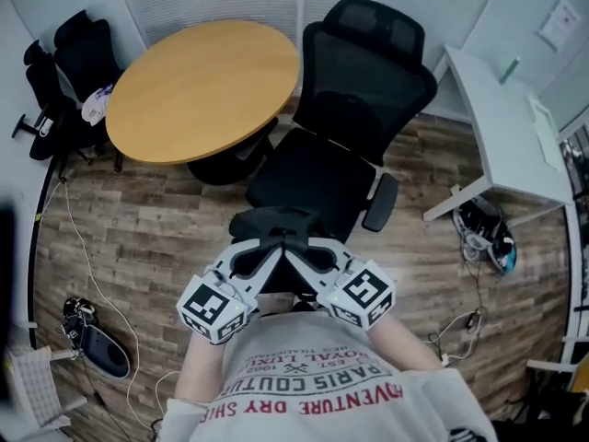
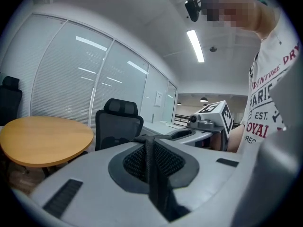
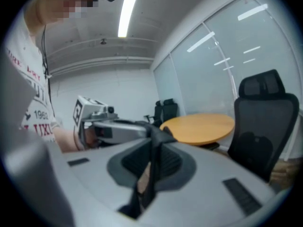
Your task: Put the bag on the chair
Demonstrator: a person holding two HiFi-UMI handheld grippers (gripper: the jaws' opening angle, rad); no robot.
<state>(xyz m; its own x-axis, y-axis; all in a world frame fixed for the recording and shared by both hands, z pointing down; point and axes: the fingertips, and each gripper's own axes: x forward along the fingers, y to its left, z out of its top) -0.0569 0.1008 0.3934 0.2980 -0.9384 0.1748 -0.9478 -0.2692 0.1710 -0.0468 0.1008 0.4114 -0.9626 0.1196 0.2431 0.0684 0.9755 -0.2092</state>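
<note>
The person's white shirt [image 1: 313, 389] reads "PARIS COUTURE", "ADVENTURE DRY" and "ROYAL".

brt, ceiling strip [image 2: 195, 45] | fisheye edges dark | right gripper view blurry

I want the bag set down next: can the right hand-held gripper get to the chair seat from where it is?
Likely yes. The right hand-held gripper, shut on the bag strap, faces the chair seat straight ahead; the seat is bare and nothing stands between them.
</note>
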